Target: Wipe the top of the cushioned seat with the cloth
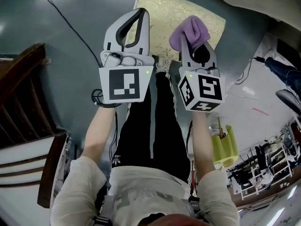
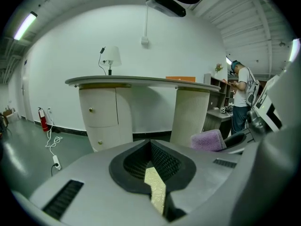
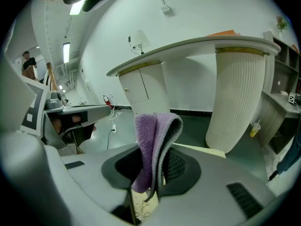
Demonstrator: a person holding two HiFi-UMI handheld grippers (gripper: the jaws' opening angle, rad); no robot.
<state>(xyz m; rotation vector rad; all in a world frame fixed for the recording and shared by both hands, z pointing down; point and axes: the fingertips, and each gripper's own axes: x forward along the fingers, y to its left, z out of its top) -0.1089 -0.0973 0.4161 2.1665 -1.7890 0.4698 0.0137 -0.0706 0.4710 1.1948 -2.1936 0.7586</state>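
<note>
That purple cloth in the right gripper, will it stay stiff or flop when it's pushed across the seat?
Probably floppy: the cloth sags folded between the jaws of the right gripper. Its fuzzy pile looks grippy, so it may bunch on the cushioned seat. Likely light, being thin.

The cushioned seat stands on the floor, ahead of the person's legs. The left tool hangs over the seat's left edge. The right tool is beside it over the near edge, with the cloth between its jaws.

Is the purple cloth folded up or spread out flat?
Folded. The purple cloth bends double in a loop, pinched in the right hand-held gripper, not lying flat on anything.
</note>
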